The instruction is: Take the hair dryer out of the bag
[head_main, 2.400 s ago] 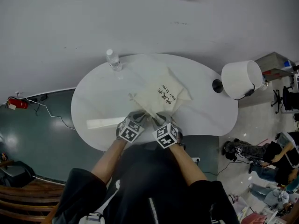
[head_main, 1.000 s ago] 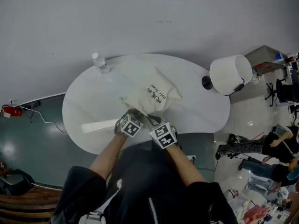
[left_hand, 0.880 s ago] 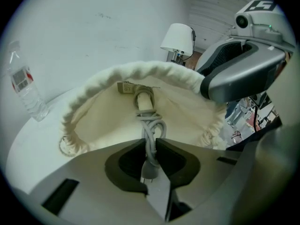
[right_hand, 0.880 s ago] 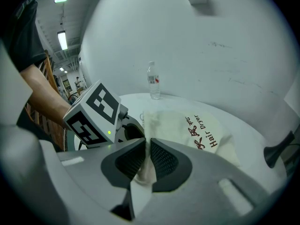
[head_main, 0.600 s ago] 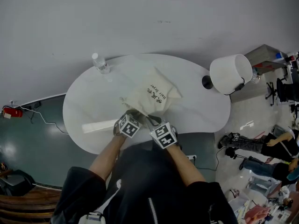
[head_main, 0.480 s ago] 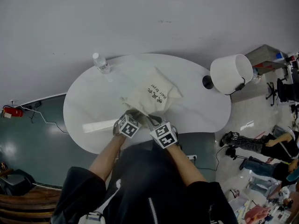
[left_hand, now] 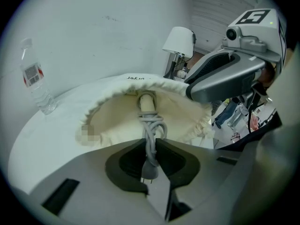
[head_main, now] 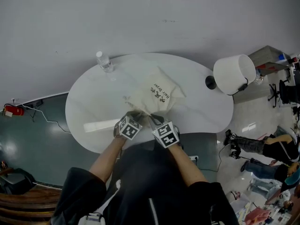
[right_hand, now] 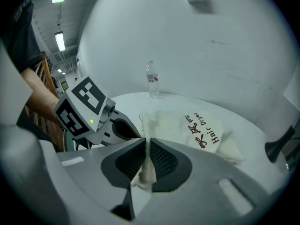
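Note:
A cream drawstring bag (head_main: 153,94) printed "Hair Dryer" lies on the white oval table (head_main: 93,102), its mouth toward me. In the left gripper view the bag's mouth (left_hand: 140,109) gapes and the hair dryer's grey cord (left_hand: 151,134) with its plug comes out of it. My left gripper (left_hand: 150,146) is shut on that cord just above the plug; a cream part of the dryer (left_hand: 146,101) shows deeper inside. My right gripper (right_hand: 146,156) is shut on the bag's rim cloth (right_hand: 145,172). Both grippers (head_main: 145,121) sit side by side at the bag's near end.
A clear water bottle (head_main: 105,61) stands at the table's far left edge. A white lamp (head_main: 233,74) with a dark base (head_main: 210,82) stands at the table's right end. A pale flat strip (head_main: 101,125) lies on the table left of my hands.
The grippers hold their places at the bag's mouth. The head view has shifted a little, so the table and bag sit slightly further right in the picture.

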`<act>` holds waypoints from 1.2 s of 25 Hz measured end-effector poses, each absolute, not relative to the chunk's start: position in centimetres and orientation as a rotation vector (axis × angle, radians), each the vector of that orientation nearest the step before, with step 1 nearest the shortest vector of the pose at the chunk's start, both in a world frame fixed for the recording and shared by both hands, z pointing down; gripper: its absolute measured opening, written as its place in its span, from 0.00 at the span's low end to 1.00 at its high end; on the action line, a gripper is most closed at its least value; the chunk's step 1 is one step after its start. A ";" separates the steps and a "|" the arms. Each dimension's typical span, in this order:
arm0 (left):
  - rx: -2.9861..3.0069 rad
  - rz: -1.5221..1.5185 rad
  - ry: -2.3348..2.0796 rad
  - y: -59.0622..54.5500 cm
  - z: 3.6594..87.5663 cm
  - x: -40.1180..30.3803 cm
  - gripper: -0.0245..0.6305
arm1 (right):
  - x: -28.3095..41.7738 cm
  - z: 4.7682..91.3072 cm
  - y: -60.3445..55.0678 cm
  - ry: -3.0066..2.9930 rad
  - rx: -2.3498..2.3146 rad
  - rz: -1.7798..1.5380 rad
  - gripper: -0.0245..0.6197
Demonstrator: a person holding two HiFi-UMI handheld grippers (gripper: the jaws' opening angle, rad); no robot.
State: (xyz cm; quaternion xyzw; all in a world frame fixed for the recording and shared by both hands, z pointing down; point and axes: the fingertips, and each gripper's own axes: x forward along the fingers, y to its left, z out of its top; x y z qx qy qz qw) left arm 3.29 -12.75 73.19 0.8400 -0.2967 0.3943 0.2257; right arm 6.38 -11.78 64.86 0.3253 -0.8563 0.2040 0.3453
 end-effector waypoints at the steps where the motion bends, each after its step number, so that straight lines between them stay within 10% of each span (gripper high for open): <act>1: 2.314 1.088 -0.818 -12.7 73.2 3.2 0.14 | 6.4 64.8 -11.8 -2.225 0.849 0.539 0.09; 30: 2.277 1.103 -0.769 -9.6 73.6 -1.2 0.14 | 5.8 66.5 -11.9 -2.205 0.862 0.559 0.09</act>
